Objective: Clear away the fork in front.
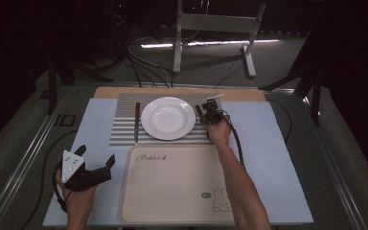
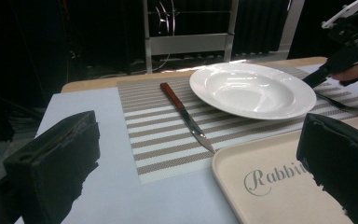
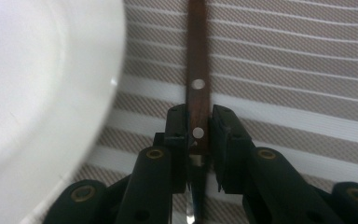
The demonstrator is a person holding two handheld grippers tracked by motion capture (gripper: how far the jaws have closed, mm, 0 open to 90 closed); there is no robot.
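- My right gripper (image 3: 198, 135) was clamped on the brown wooden handle of a piece of cutlery (image 3: 197, 70), jaws pressed against either side near the lower rivet.
- From what showed in the left gripper view, with tines poking out past the plate, I took it for a fork.
- That fork lay on the striped placemat (image 1: 124, 120), just to the right of the white plate (image 1: 168, 118), handle pointing away from me.
- On the plate's other side, a knife (image 1: 136, 120) with a matching brown handle rested on the same mat.
- My left gripper (image 1: 95, 170) hovered low over the pale blue table cover (image 1: 93, 143), beside the cream tray (image 1: 172, 191), jaws spread wide, gripping nothing.
- The tray sat right in front of me, its far edge touching the placemat.
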